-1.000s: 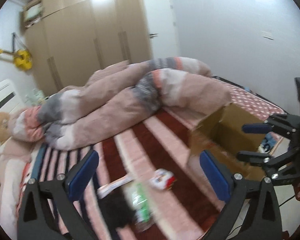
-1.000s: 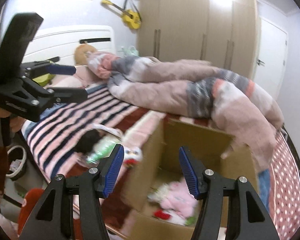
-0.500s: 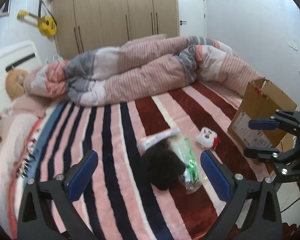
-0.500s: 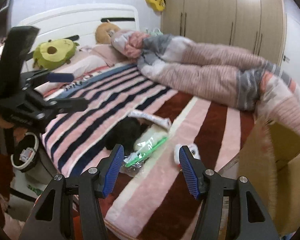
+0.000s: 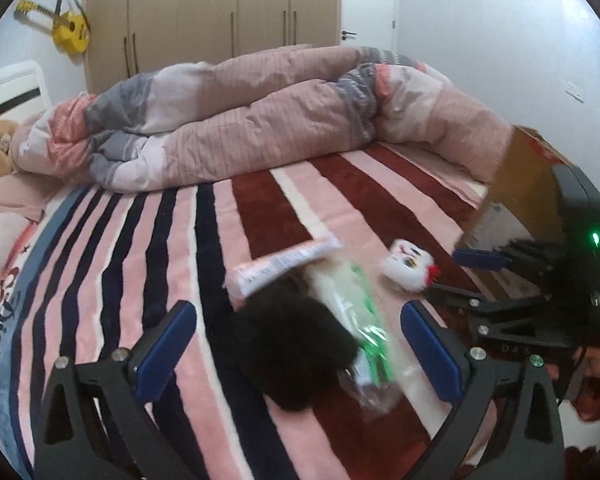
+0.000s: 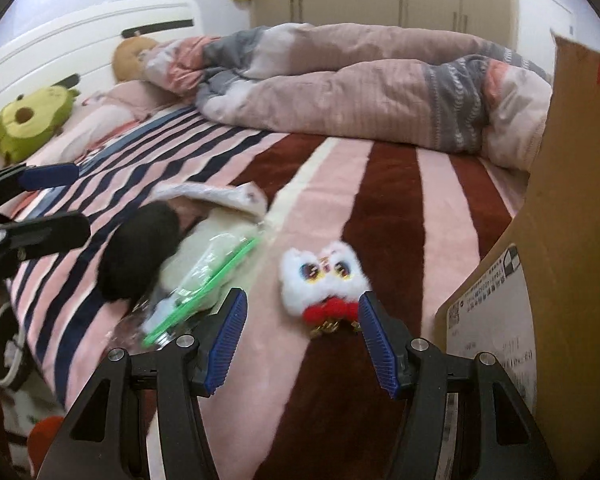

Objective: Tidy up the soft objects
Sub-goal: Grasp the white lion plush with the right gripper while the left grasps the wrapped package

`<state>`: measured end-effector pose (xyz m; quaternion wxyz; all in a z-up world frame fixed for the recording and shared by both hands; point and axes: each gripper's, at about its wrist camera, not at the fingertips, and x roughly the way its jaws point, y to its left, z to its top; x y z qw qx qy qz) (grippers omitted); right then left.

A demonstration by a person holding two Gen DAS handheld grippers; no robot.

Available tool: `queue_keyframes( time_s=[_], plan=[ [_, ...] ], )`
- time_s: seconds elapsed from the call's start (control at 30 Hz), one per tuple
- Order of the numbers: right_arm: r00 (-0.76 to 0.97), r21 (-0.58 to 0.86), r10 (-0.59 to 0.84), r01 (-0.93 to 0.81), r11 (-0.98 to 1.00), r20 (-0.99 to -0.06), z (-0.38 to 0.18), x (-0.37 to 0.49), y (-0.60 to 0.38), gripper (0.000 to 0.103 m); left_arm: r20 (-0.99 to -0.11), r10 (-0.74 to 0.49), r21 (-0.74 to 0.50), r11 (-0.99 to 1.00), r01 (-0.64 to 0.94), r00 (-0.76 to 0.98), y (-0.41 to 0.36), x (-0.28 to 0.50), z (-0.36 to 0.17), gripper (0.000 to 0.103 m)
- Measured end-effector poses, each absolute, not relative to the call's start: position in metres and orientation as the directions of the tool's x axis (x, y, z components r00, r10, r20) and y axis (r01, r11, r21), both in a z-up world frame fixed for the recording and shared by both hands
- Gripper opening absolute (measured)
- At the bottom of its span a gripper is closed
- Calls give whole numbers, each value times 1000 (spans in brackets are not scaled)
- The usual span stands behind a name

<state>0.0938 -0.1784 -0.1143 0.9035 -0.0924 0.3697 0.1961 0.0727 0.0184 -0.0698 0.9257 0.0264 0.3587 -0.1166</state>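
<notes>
Both my grippers, left (image 5: 298, 344) and right (image 6: 300, 340), are spread and empty over the striped bed (image 6: 384, 184). White lion plush (image 6: 324, 276) lies near its front edge, beside the cardboard box (image 6: 572, 216); black plush (image 5: 296, 348) just left. Rumpled duvet (image 5: 260, 120) along the far edge, wardrobe (image 5: 204, 12) behind

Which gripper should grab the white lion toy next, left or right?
Right. The right gripper is open with the white lion toy just ahead between its fingers; the left gripper faces the black plush instead.

Soft even light, motion blur, fisheye-bent edges
</notes>
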Motion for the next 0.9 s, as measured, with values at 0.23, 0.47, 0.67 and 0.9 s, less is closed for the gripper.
queue_keyframes(
  time_s=[0.23, 0.47, 0.67, 0.9],
  plan=[
    [671, -30, 259, -387, 922, -695, -126, 119, -175, 64, -673, -223, -57, 966, 251, 705, 30, 121, -82, 101],
    [647, -13, 267, -393, 919, -714, -141, 138, -173, 64, -724, -262, -53, 944, 326, 638, 18, 164, -108, 79],
    [616, 26, 290, -400, 916, -733, -151, 148, -174, 64, -774, -285, -75, 928, 365, 565, 10, 177, -129, 32],
    [623, 28, 301, -407, 913, -722, -149, 146, -174, 49, -765, -243, -30, 938, 344, 597, 12, 173, -127, 14]
  ],
)
